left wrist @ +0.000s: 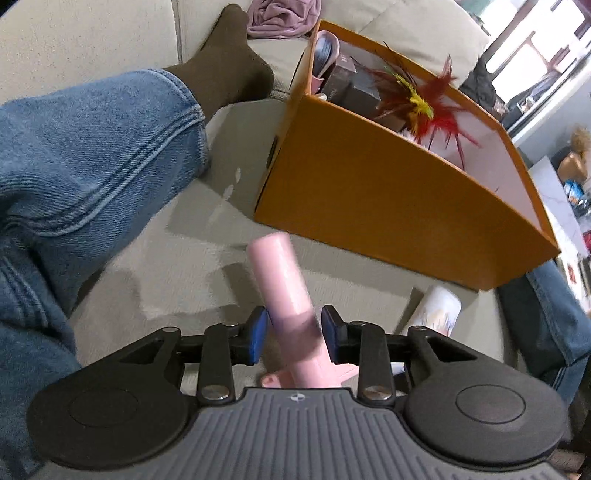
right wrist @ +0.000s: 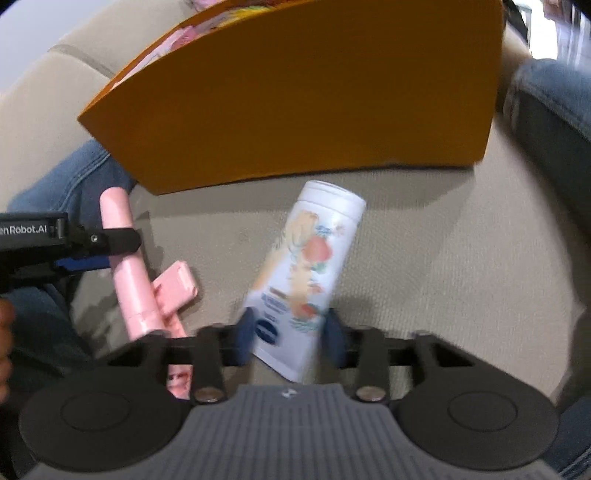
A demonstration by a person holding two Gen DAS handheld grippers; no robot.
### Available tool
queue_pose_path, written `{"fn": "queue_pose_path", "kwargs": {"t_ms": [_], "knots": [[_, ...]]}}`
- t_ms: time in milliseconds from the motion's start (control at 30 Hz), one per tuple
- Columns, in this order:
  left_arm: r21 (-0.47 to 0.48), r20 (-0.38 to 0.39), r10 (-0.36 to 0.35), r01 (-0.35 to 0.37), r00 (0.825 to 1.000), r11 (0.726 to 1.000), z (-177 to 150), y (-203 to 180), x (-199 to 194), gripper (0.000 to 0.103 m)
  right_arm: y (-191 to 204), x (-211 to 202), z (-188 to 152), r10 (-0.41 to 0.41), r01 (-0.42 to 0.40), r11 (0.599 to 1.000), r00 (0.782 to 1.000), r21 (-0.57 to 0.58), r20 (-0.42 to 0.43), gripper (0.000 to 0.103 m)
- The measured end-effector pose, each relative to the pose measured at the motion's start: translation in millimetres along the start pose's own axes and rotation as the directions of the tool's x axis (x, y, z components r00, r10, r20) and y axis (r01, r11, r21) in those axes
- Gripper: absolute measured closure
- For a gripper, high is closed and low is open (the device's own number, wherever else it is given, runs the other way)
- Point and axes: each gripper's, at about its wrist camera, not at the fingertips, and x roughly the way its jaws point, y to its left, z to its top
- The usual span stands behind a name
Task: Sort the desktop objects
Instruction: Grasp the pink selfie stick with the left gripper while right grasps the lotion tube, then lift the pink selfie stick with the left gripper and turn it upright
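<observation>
My left gripper (left wrist: 294, 338) is shut on a pink tube (left wrist: 282, 280), which points up and forward toward the orange box (left wrist: 369, 199). From the right wrist view the tube (right wrist: 127, 266) is lifted off the sofa with the left gripper's fingers (right wrist: 110, 238) around it. My right gripper (right wrist: 290, 339) is closed around the lower end of a white lotion bottle (right wrist: 306, 266) with fruit print; the image is blurred. The bottle's cap end also shows in the left wrist view (left wrist: 439, 310). A pink flat item (right wrist: 175, 286) lies on the cushion below the tube.
The orange box holds a red and yellow feather toy (left wrist: 424, 107), dark boxes (left wrist: 354, 85) and a pink item. A jeans-clad leg (left wrist: 81, 166) with a dark sock (left wrist: 229, 62) lies left; another leg (right wrist: 550, 99) lies right. Purple cloth (left wrist: 280, 16) lies behind.
</observation>
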Motion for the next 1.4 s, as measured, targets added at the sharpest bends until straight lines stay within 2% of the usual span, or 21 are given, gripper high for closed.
{"fn": "queue_pose_path", "kwargs": {"t_ms": [33,67,100,233,333,433,533,600,700,833,900,933,1000,1033,1133,1200,1233,1267,1300,1400], "knots": [[0.024,0.005,0.011,-0.012,1.000,1.000,-0.7,-0.5,-3.1,0.062,-2.2,-0.7,0.0,0.011,-0.011,1.000,1.000,0.013,0.003,0.075],[0.049,0.007,0.021,-0.021,1.000,0.999,-2.1,-2.7,-6.7,0.052,-5.8,-1.8,0.1,0.026,-0.026,0.999,1.000,0.032,0.006,0.077],[0.087,0.011,0.031,-0.032,0.999,0.996,-2.9,-4.9,-10.6,0.050,-8.7,-3.4,0.3,0.040,-0.041,0.998,0.999,0.048,0.010,0.079],[0.243,0.017,0.029,-0.032,0.999,0.970,-7.8,-17.9,-23.2,0.050,-10.4,-15.7,6.1,0.061,-0.062,0.997,0.997,0.035,0.038,0.086],[0.398,0.027,0.026,-0.034,0.999,0.917,-16.7,-30.9,-33.8,0.050,-0.2,-37.2,9.6,0.021,-0.015,0.998,0.995,-0.066,0.102,0.091],[0.574,0.036,0.047,-0.059,0.998,0.817,-29.2,-46.9,-37.1,0.050,2.6,-57.2,14.4,-0.032,0.061,0.984,0.985,-0.169,0.169,0.092],[0.727,0.057,0.081,-0.097,0.995,0.680,-44.3,-58.2,-35.7,0.050,-4.6,-66.7,20.4,-0.087,0.135,0.966,0.972,-0.222,0.217,0.092],[0.805,0.072,0.106,-0.120,0.992,0.582,-55.4,-64.4,-31.5,0.050,-14.7,-76.6,20.1,-0.099,0.148,0.963,0.971,-0.224,0.218,0.092],[0.887,0.086,0.142,-0.141,0.986,0.439,-72.7,-72.8,-20.6,0.050,-17.1,-68.2,15.6,-0.103,0.146,0.965,0.975,-0.219,0.197,0.091],[0.953,0.133,0.172,-0.173,0.976,0.248,-99.1,-80.9,-2.0,0.050,-15.1,-37.2,8.8,-0.120,0.148,0.967,0.983,-0.209,0.140,0.090],[0.967,0.161,0.191,-0.194,0.968,0.165,-108.4,-83.3,9.7,0.050,-15.1,-35.3,5.3,-0.124,0.154,0.963,0.982,-0.220,0.143,0.090],[0.970,0.169,0.197,-0.199,0.966,0.142,-109.1,-83.9,15.8,0.050,-14.3,-33.7,4.8,-0.124,0.153,0.963,0.983,-0.221,0.137,0.090],[0.974,0.170,0.213,-0.197,0.962,0.113,-112.6,-85.0,26.0,0.049,-14.7,-27.9,4.5,-0.115,0.136,0.966,0.988,-0.222,0.105,0.090],[0.974,0.172,0.215,-0.198,0.961,0.106,-114.4,-85.2,28.6,0.045,-14.9,-27.3,2.3,-0.113,0.132,0.966,0.989,-0.223,0.097,0.090],[0.973,0.186,0.211,-0.210,0.960,0.097,-113.3,-87.1,35.5,0.043,-15.6,-19.5,-0.5,-0.121,0.135,0.965,0.990,-0.225,0.077,0.091],[0.971,0.177,0.214,-0.205,0.961,0.120,-108.3,-86.7,40.6,0.045,-16.6,-20.7,-1.2,-0.112,0.127,0.968,0.990,-0.218,0.082,0.092],[0.971,0.163,0.213,-0.194,0.963,0.137,-105.0,-86.0,42.1,0.055,-16.6,-22.1,-1.3,-0.110,0.127,0.968,0.990,-0.217,0.087,0.092],[0.972,0.142,0.212,-0.176,0.967,0.153,-104.1,-87.6,40.3,0.069,-16.5,-24.3,-1.3,-0.113,0.132,0.967,0.989,-0.216,0.097,0.093],[0.972,0.118,0.206,-0.155,0.971,0.174,-103.0,-88.0,40.3,0.072,-16.6,-26.3,-1.4,-0.114,0.135,0.967,0.988,-0.215,0.108,0.093],[0.968,0.125,0.196,-0.163,0.973,0.191,-105.3,-90.3,39.8,0.073,-19.6,-33.0,0.8,-0.107,0.130,0.972,0.986,-0.195,0.127,0.094]]}}
